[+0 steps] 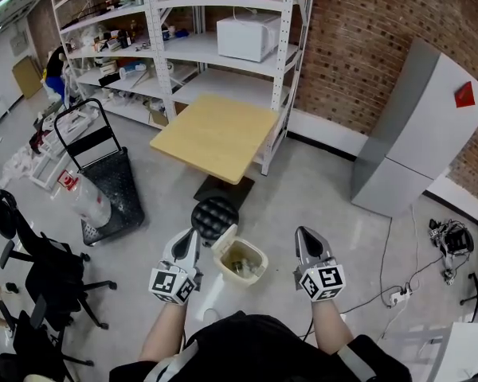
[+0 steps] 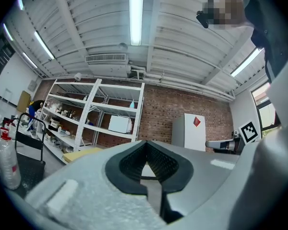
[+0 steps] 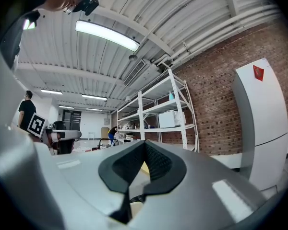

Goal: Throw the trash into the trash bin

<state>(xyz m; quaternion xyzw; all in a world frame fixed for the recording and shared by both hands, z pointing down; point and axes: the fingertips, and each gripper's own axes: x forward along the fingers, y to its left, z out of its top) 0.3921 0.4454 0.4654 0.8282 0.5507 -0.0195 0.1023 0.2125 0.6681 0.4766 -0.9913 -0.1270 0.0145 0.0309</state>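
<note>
1. The trash bin (image 1: 257,255) stands open on the floor off the worktop's (image 1: 215,134) near corner, with trash (image 1: 239,267) apparently already inside.
2. It lies between both tools, nearer the left tool (image 1: 186,240).
3. Both the left tool and the right tool (image 1: 306,237) are pressed together and empty.

From the head view I can't make out what's in the bin (image 1: 260,258), too small, same w/ the clutter on the shelves (image 1: 199,48), the chair (image 1: 40,273) is cut by the left edge, & the cable tangle (image 1: 448,239) at right is too small to sort out.
</note>
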